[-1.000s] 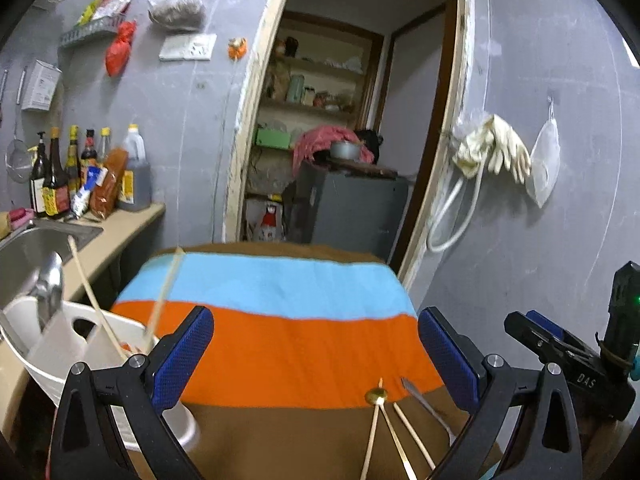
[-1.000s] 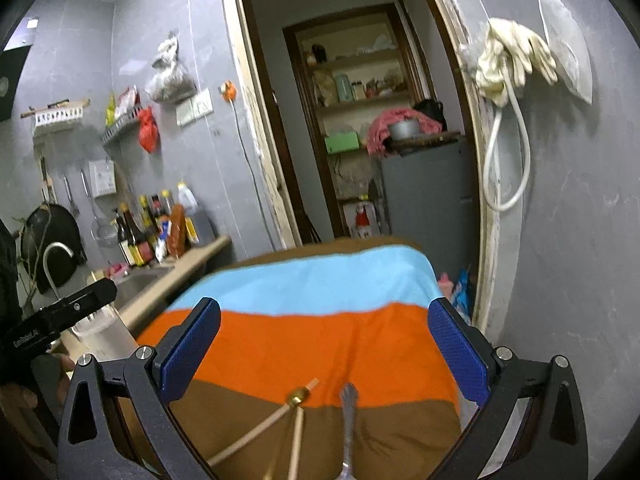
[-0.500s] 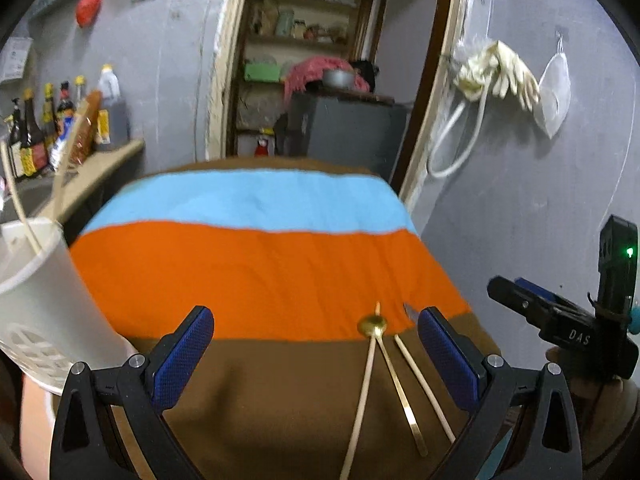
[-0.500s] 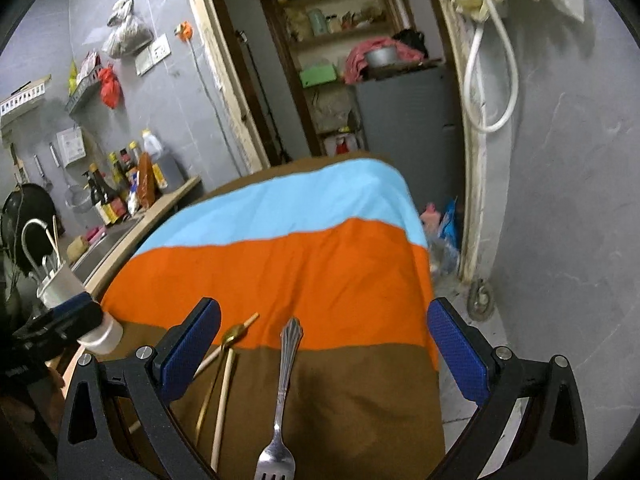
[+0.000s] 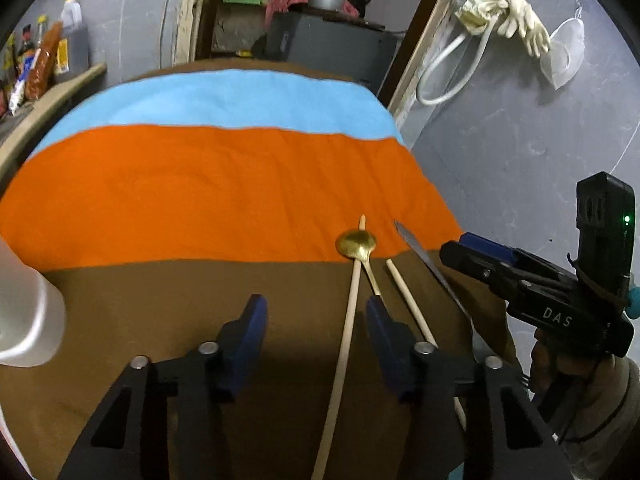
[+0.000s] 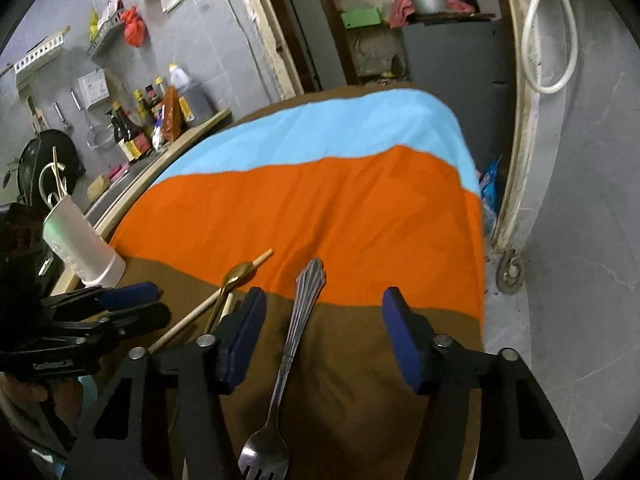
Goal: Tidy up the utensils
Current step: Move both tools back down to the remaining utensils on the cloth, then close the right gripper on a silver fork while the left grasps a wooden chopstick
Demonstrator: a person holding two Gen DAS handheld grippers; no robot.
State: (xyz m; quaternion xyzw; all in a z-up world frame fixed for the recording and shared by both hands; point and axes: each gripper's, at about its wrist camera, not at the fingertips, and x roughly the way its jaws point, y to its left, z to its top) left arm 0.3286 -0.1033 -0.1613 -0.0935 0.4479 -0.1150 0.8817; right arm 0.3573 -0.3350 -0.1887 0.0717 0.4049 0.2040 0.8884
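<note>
A silver fork (image 6: 296, 332), a gold spoon (image 5: 356, 242) and two pale chopsticks (image 5: 348, 320) lie on the brown band of a striped cloth (image 5: 200, 184). My left gripper (image 5: 316, 316) hovers low over them. Its jaws are closing, with one chopstick between the blue pads (image 5: 256, 320) but not pressed. My right gripper (image 6: 324, 332) is also closing, and the fork's handle lies between its pads untouched. A white utensil holder (image 6: 80, 240) stands at the cloth's left edge. In the right wrist view the spoon (image 6: 240, 272) lies left of the fork.
A counter with sauce bottles (image 6: 136, 132) runs along the left wall by a sink. Behind the table are a doorway, a grey cabinet (image 5: 332, 48) and hanging gloves (image 5: 512, 20). The cloth's orange and blue bands carry nothing. The floor (image 6: 580, 280) drops away on the right.
Both grippers have come down and tilted toward the cloth. Their jaws have narrowed from wide open, and the utensils now lie between the fingers.
</note>
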